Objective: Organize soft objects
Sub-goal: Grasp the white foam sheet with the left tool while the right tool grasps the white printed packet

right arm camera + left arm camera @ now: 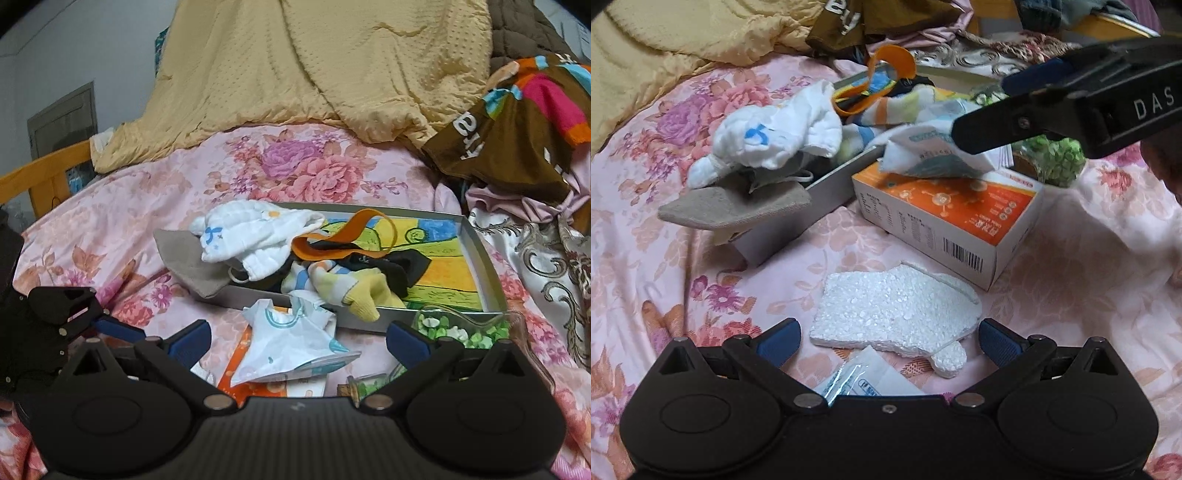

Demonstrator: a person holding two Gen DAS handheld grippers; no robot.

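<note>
White cloth (772, 138) is seen draped over the grey tray's (827, 188) left end (socks heaped beside it). Styrofoam (890, 310) lies on the bedspread between the left gripper's (888, 341) wide-spread fingers, ungripped. The right gripper (297, 341) is likewise held agape, empty, above a white pouch (291, 343).

White letters "DAS" on the right gripper's (979, 110) black arm at two o'clock; barcode, digits illegible, on the orange-and-white box (964, 254); partial letters on brown cloth (480, 147).
</note>
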